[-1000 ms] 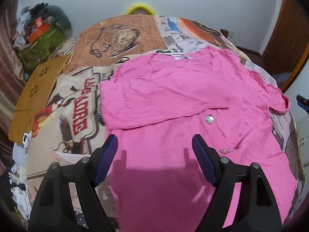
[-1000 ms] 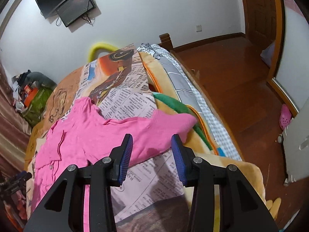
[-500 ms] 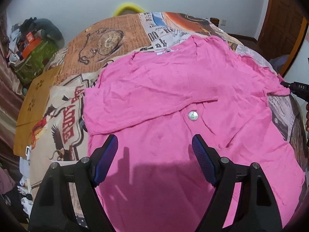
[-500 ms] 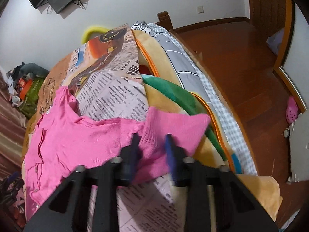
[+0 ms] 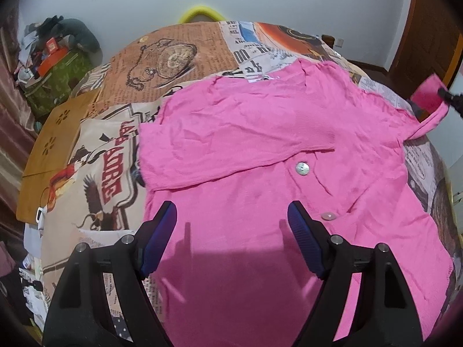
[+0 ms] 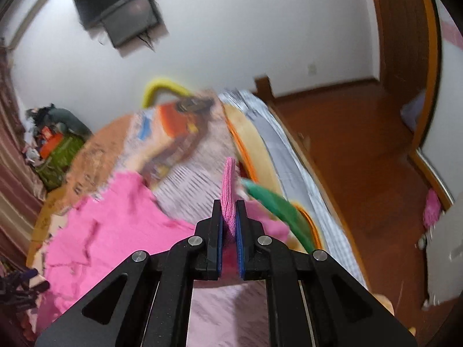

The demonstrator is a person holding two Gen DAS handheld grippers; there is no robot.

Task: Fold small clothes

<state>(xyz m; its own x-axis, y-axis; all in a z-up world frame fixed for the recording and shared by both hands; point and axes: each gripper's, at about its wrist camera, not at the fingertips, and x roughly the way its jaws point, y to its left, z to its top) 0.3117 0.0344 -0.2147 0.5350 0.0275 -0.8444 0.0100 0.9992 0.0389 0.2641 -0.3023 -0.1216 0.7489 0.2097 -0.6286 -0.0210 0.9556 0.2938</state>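
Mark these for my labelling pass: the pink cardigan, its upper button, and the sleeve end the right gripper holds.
pink cardigan (image 5: 246,133): left wrist view, on the folded-over sleeve panel.
upper button (image 5: 302,168): left wrist view, on its shiny face.
sleeve end (image 6: 228,185): right wrist view, cuff above the fingers.

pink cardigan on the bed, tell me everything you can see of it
The pink cardigan is a thin, creased knit lying front-up on the patterned bedspread. One sleeve is folded across its chest; two pale round buttons show down the front. The other sleeve's cuff is pinched in the right hand-held gripper, which has just closed on it, and is off the bed. The left hand-held gripper is open above the lower part of the cardigan.
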